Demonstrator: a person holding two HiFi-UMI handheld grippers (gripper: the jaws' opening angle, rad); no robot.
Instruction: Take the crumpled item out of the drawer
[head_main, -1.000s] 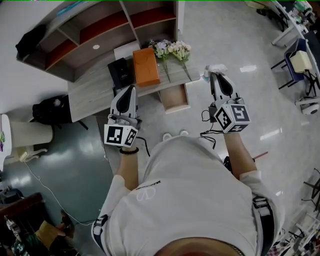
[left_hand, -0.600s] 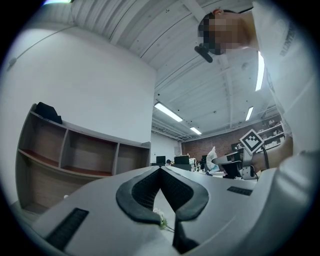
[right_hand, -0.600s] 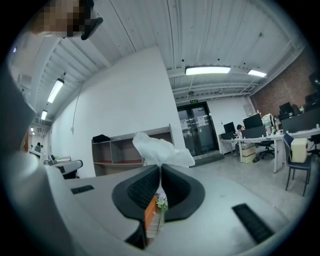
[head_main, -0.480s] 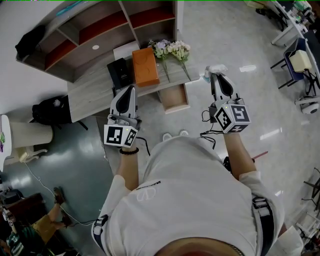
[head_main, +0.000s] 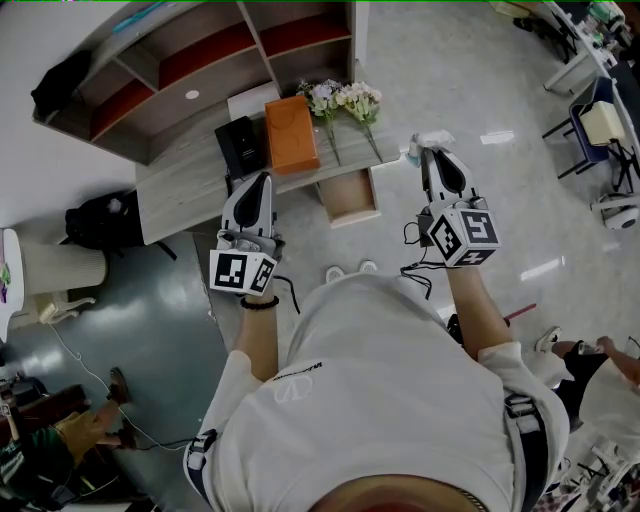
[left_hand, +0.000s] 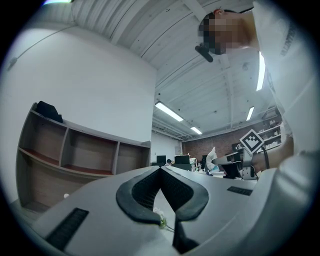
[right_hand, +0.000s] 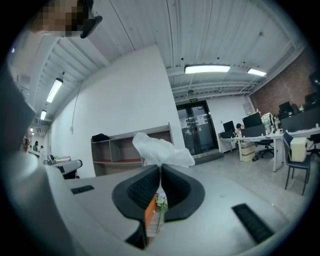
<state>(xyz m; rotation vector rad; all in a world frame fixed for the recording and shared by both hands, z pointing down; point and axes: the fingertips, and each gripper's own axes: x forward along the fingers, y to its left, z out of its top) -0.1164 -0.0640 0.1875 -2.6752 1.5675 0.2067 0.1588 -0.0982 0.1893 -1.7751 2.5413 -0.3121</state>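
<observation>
Right gripper (head_main: 433, 152) clenched on crumpled white tissue (right_hand: 161, 149), clear of open drawer (head_main: 350, 197); left gripper (head_main: 262, 182) closed, empty. Extraction looked done; next, drop-off.

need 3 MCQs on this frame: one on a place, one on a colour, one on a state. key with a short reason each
1. Where is the crumpled white item?
A. on the floor
B. between the jaws of the right hand-held gripper
C. on a shelf

2. What colour is the box beside the flowers?
A. orange
B. blue
C. green

3. The drawer under the desk is:
A. pulled open
B. pushed shut
C. taken out and upside down

Key:
1 B: the white item sticks up out of the right jaws, which are closed on it.
2 A: the head view shows an orange box next to the flowers.
3 A: the drawer juts out from the desk front, its inside showing.
</observation>
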